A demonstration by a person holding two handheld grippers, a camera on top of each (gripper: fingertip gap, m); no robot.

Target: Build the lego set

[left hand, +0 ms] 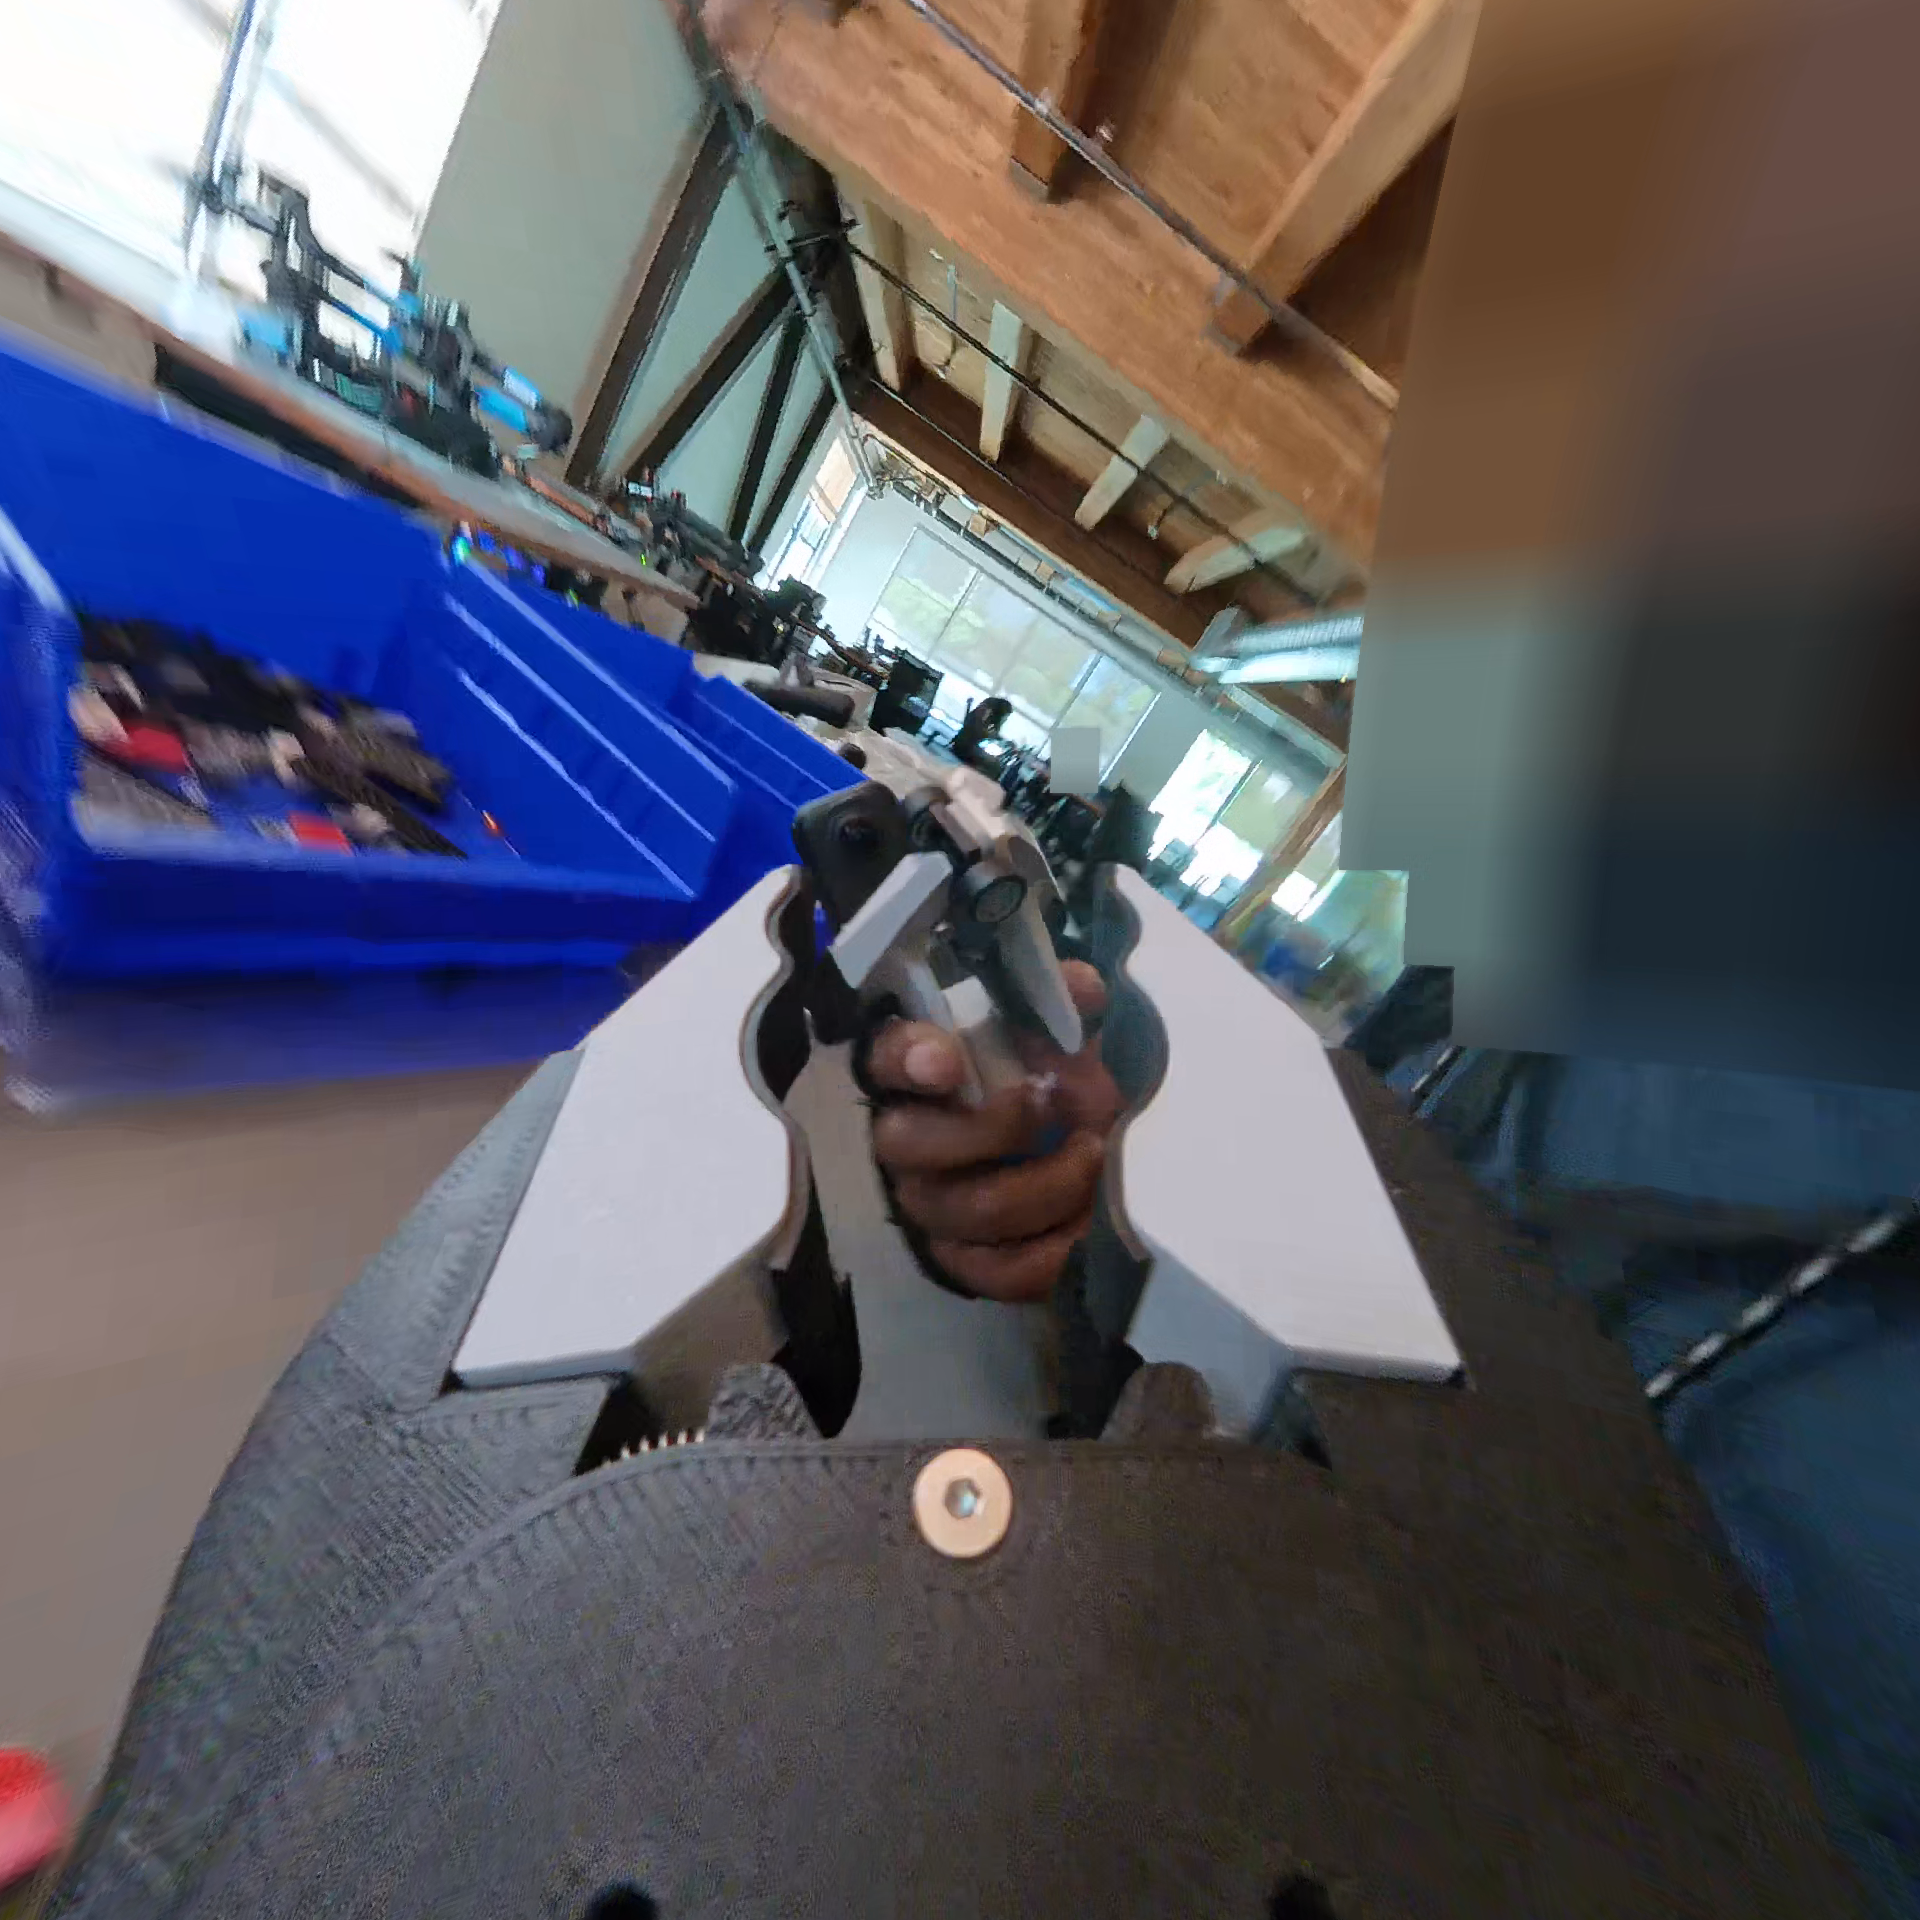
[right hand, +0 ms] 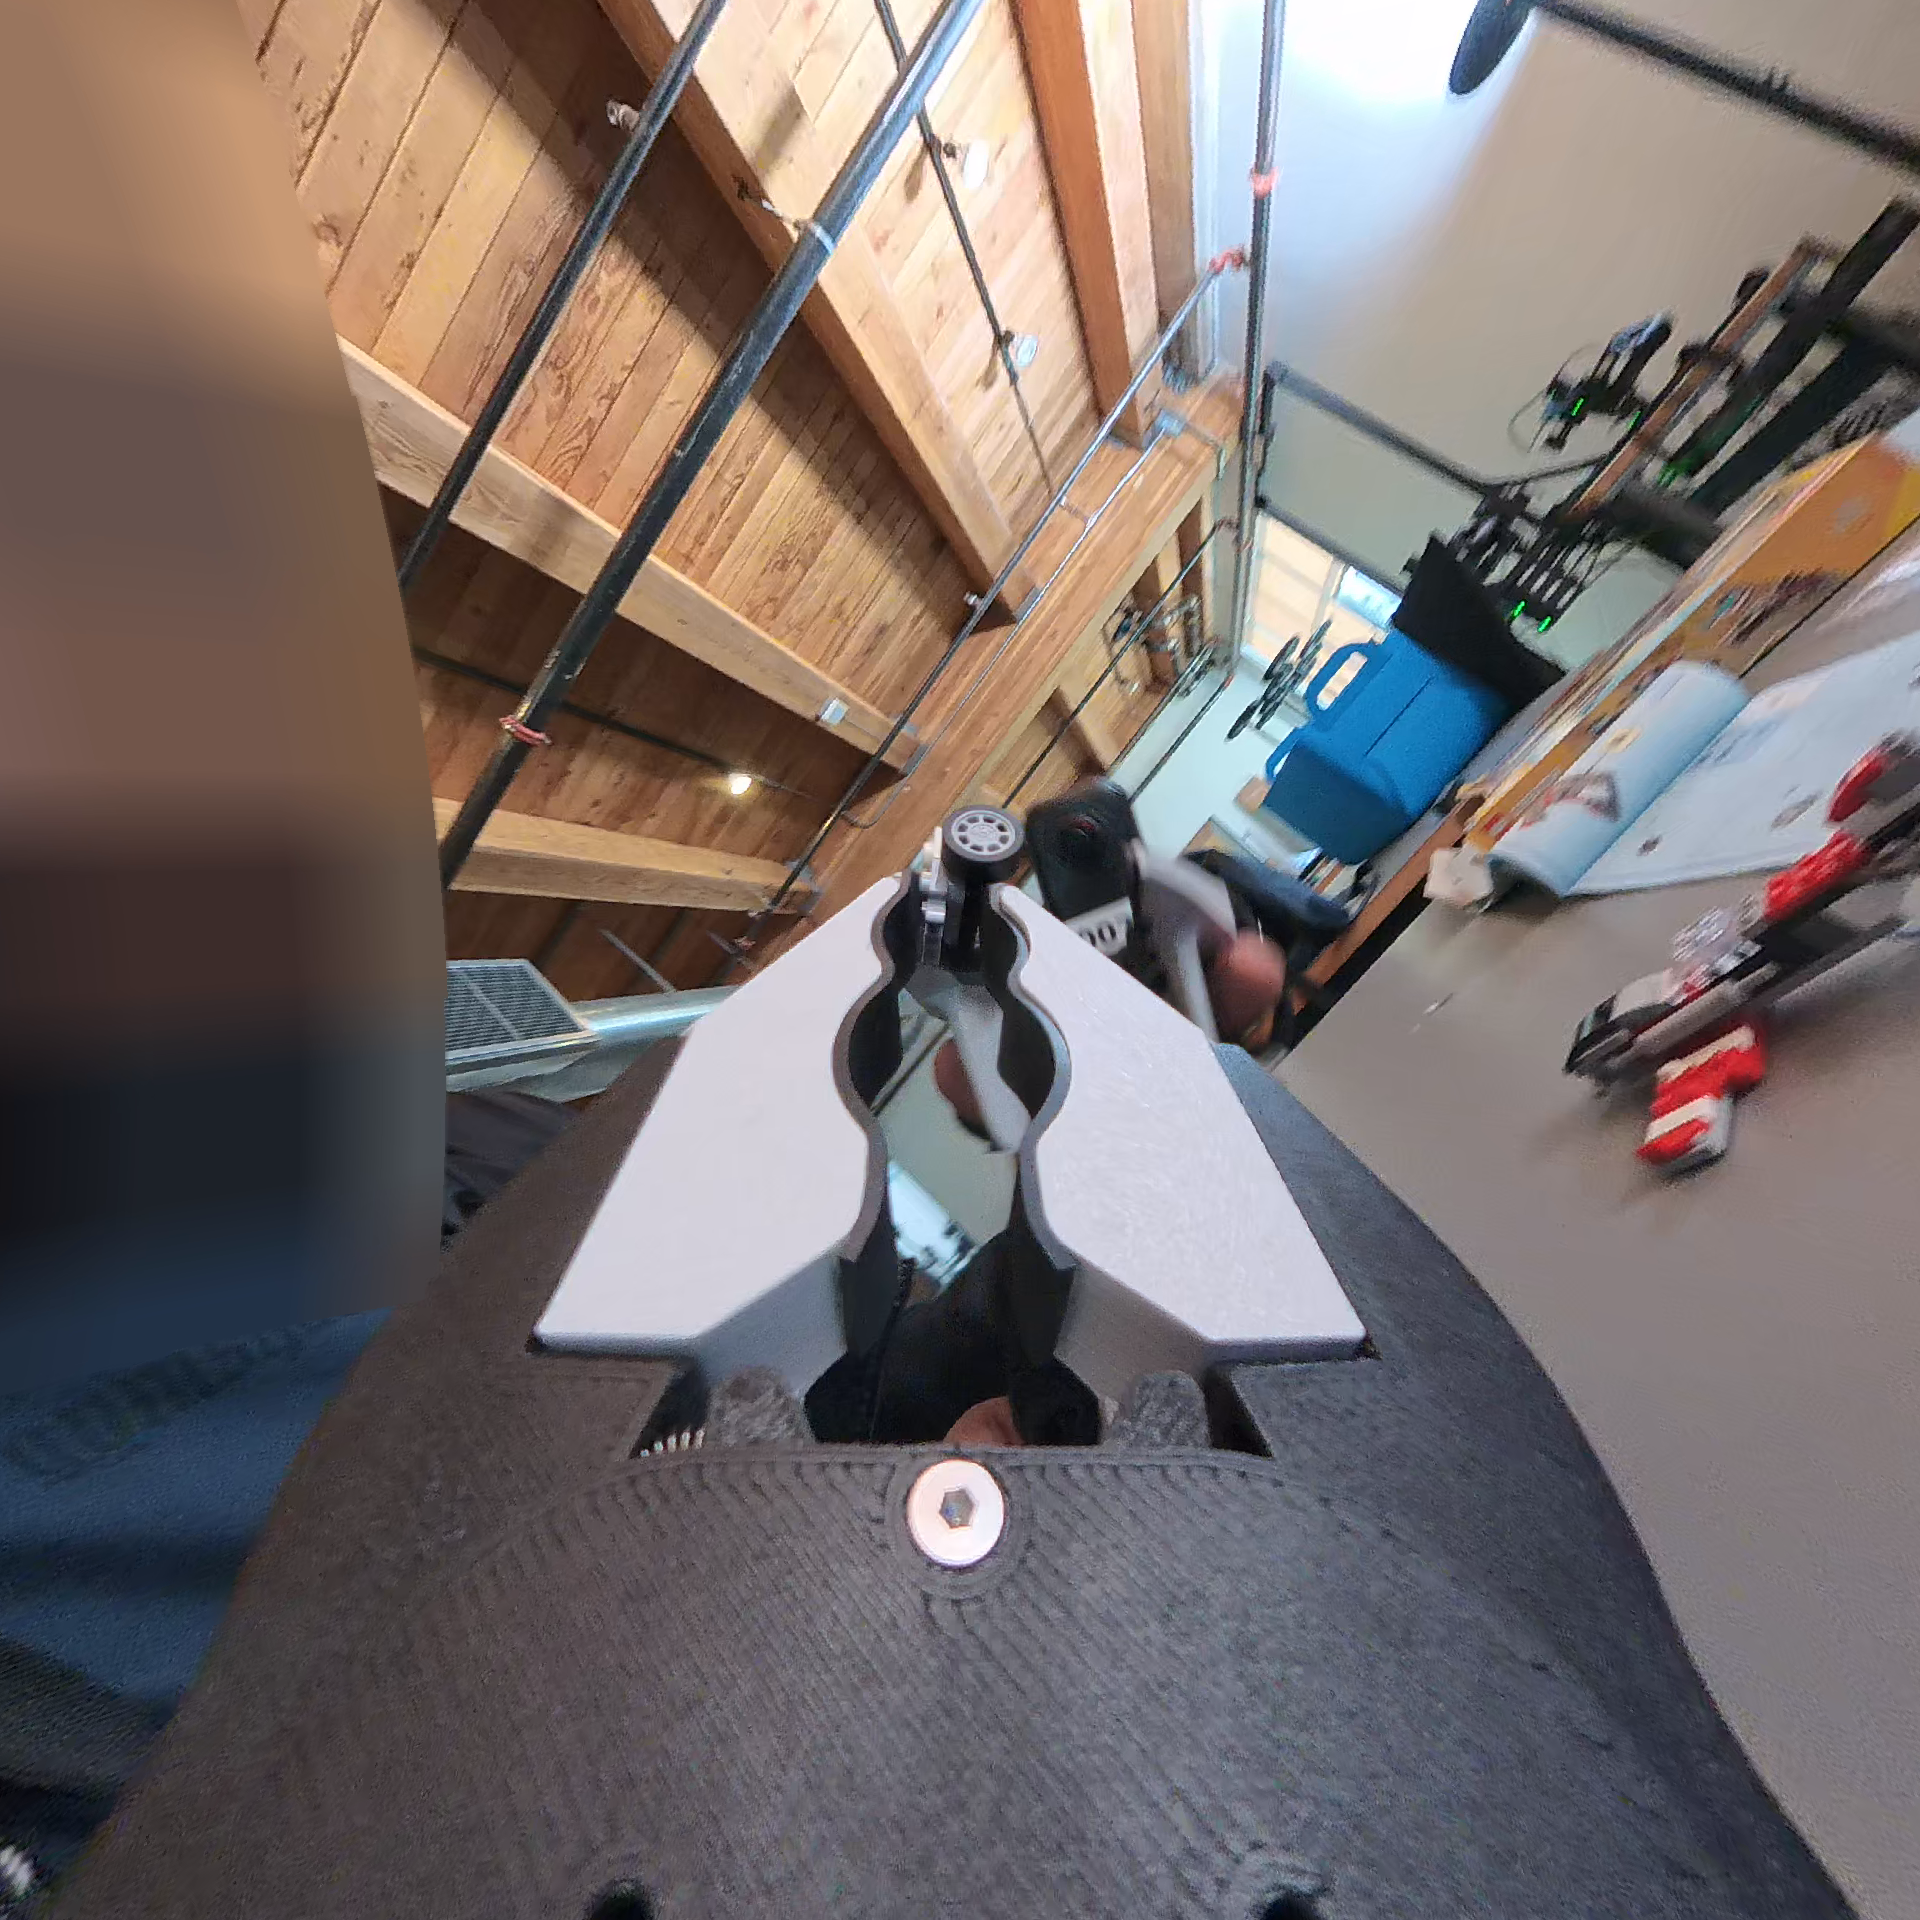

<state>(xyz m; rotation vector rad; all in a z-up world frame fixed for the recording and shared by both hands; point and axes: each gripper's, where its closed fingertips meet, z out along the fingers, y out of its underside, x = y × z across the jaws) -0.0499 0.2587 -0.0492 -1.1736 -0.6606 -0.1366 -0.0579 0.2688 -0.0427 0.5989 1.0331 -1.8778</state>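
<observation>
Both cams sit just behind own fingers, tilted up, horizon rolled.

Left wrist cam: looks past left gripper [left hand: 951,914] straight at right gripper [left hand: 961,883], close, w/ hand [left hand: 987,1153] behind it. Blue bin [left hand: 582,727] upper left, table [left hand: 208,1247] low, ceiling [left hand: 1091,260] above.

Right wrist cam: faces back the opposite way, left gripper [right hand: 1132,904] near, blurred. Table [right hand: 1558,1247] w/ lego build [right hand: 1714,956] and booklet [right hand: 1714,790] at right, probably.

Shared: ceiling beams, table, each other's gripper.

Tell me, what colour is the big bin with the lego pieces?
Blue bin, clearest in the left wrist view.
</observation>
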